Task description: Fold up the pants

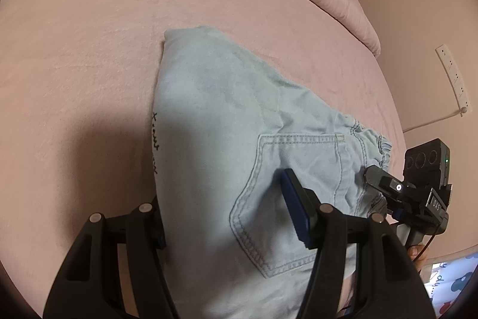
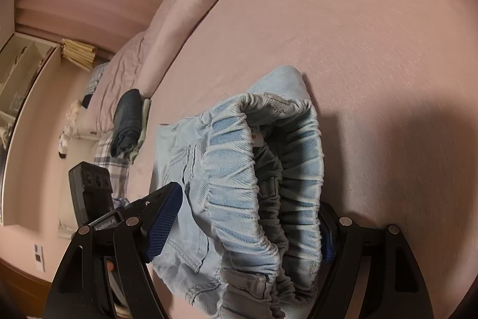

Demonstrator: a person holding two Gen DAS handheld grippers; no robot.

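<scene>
Both grippers straddle the pale pants (image 1: 227, 121) on the pink bed (image 1: 89, 50).
Left gripper (image 1: 227, 217) and right gripper (image 2: 248, 232) spread wide, seemingly unclamped; dark folded clothes (image 2: 128, 121) lie well apart.

dim warm light | soft shadows on bed (image 1: 89, 50) | fisheye-warped, vignetted edges

Home bedroom: pink-sheeted bed (image 2: 358, 20), rolled duvet (image 2: 185, 5), shelving (image 2: 27, 73) alongside.
</scene>
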